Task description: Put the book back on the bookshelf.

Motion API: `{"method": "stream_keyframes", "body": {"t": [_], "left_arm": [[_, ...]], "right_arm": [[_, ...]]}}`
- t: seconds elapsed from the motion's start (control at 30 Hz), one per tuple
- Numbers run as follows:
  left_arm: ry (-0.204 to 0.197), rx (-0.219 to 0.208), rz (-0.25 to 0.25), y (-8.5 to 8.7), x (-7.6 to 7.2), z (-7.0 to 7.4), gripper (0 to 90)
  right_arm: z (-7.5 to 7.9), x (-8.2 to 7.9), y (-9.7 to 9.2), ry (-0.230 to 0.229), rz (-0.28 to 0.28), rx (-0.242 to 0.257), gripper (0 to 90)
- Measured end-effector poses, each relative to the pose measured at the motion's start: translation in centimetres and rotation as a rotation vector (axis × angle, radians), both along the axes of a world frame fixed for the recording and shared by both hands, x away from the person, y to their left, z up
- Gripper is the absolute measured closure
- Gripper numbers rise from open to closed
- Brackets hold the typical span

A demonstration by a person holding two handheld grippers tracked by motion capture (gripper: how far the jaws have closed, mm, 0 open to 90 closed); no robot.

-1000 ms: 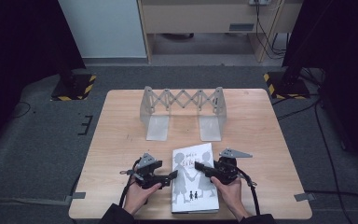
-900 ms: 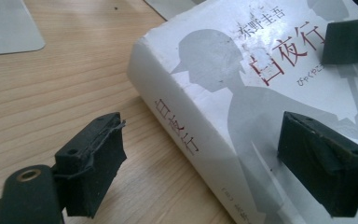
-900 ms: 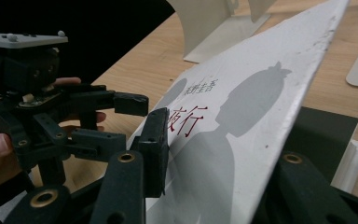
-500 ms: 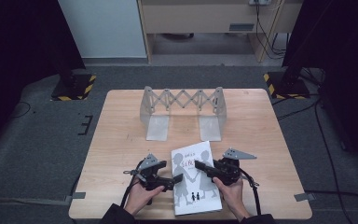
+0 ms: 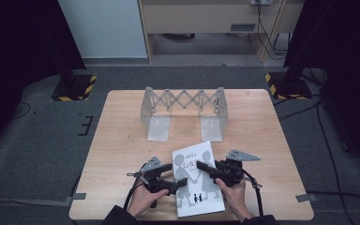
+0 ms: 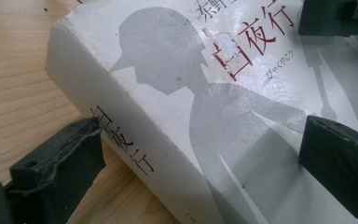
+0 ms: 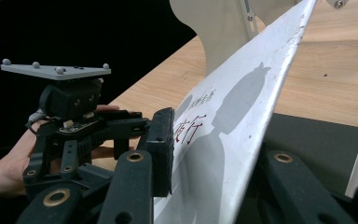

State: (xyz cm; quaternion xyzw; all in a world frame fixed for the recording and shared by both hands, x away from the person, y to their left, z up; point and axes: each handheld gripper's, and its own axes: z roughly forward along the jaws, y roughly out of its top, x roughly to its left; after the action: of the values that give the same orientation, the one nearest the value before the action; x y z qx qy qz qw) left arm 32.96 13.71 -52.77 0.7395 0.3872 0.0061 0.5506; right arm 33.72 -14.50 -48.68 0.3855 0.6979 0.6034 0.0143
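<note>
**Two grippers on one book, cover being opened**

Right gripper (image 5: 205, 168): black jaws closed on the front cover of the thick white paperback book with grey silhouette figures and red lettering (image 5: 198, 180). In the right gripper view one jaw sits on the printed face and the other underneath, with the cover (image 7: 242, 121) lifted off the dark first page below it.

Left gripper (image 5: 172, 185): jaws set wide, straddling the book's spine edge. In the left gripper view one jaw rests on the wood just beside the spine (image 6: 135, 140) and the other hangs over the cover; no clamp, as far as I can tell.

Book location: near edge of the light wooden table (image 5: 122, 140), between the person's two hands, lying flat apart from the raised cover.

Farther off: a grey metal expanding scissor-type book rack with two flat end plates (image 5: 183, 108), standing at the far middle of the table, well apart from the book.

Judgement: step in hand looks like opening the book, right side lifting, left side steadying. Next move calls for the left jaws to bear down on the spine side so the block does not slide, while the right swings the cover over in an arc without creasing it.
</note>
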Motion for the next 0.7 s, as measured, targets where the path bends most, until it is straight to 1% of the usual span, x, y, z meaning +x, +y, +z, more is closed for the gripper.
{"method": "stream_keyframes", "body": {"t": [0.03,0.17,0.2,0.27,0.3,0.33,0.57,0.6,0.7], "left_arm": [[0.006,-0.004,0.000,0.02,0.02,-0.01,0.0],[0.009,-0.006,0.001,0.02,0.00,-0.02,0.0],[0.040,-0.017,0.003,0.02,0.06,-0.09,0.0],[0.078,-0.038,0.000,0.09,0.15,-0.22,0.0],[0.078,-0.038,0.000,0.09,0.15,-0.22,0.0],[0.091,-0.043,-0.001,0.12,0.16,-0.26,0.0],[0.103,-0.057,-0.010,0.12,0.33,-0.48,0.0],[0.108,-0.063,-0.022,0.20,0.44,-0.58,0.0],[0.109,-0.069,-0.037,0.32,0.50,-0.61,0.0]], "right_arm": [[0.01,-0.03,-0.02,-0.001,0.000,0.003,66.3],[0.06,-0.05,-0.03,-0.005,0.004,0.005,66.4],[0.01,-0.03,-0.09,-0.005,0.005,0.008,66.5],[0.00,-0.06,-0.15,-0.006,0.007,0.016,67.2],[0.03,-0.07,-0.16,-0.010,0.010,0.018,67.3],[0.06,-0.07,-0.16,-0.012,0.013,0.019,67.6],[-0.11,0.04,-0.30,-0.007,0.015,0.029,67.9],[-0.06,0.05,-0.33,-0.005,0.019,0.030,68.1],[-0.01,0.04,-0.36,-0.008,0.024,0.032,68.6]]}}
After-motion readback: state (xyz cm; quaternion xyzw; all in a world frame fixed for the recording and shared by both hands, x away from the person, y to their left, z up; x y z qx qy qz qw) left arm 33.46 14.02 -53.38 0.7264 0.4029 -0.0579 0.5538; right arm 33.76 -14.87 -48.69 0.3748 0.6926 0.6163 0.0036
